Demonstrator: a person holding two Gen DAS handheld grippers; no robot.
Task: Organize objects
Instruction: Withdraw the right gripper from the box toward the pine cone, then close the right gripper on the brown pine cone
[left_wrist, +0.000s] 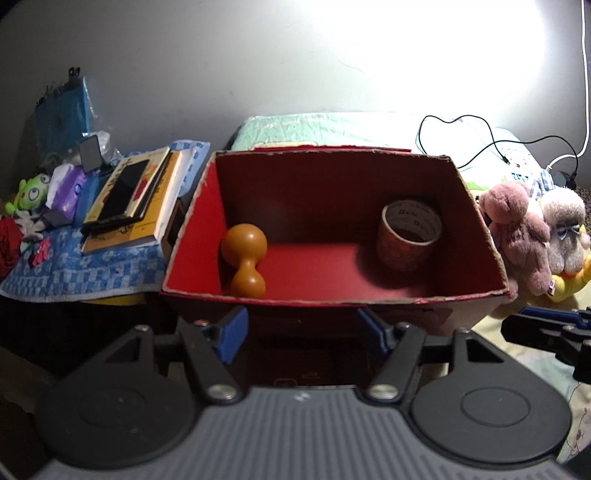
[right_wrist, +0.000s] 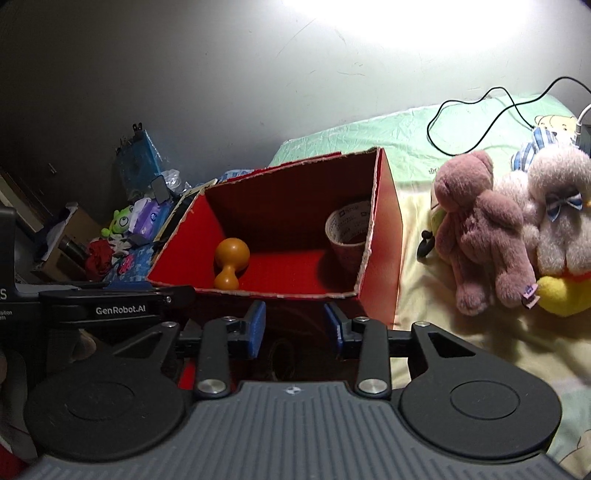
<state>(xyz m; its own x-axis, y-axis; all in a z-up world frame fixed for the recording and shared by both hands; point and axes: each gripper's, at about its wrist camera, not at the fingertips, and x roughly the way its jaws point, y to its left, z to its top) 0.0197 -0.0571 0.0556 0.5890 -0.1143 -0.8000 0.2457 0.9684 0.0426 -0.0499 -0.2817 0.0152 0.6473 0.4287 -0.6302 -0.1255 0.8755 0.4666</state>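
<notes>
Both claws stand released and empty before the red box (right_wrist: 380, 236) — the pink plush bear (right_wrist: 476, 229) lies on the bed right of the box, upright, nearer the right claw (right_wrist: 294, 325) than the left claw (left_wrist: 301, 334).

My red box (left_wrist: 476, 221) sits open-topped on the bed. Inside, an orange dumbbell-shaped toy (left_wrist: 244, 254) lies by the left wall, and a tape roll (left_wrist: 408, 232) stands tilted in the far right corner. Pink bear (right_wrist: 476, 229) lies just right of it.
</notes>
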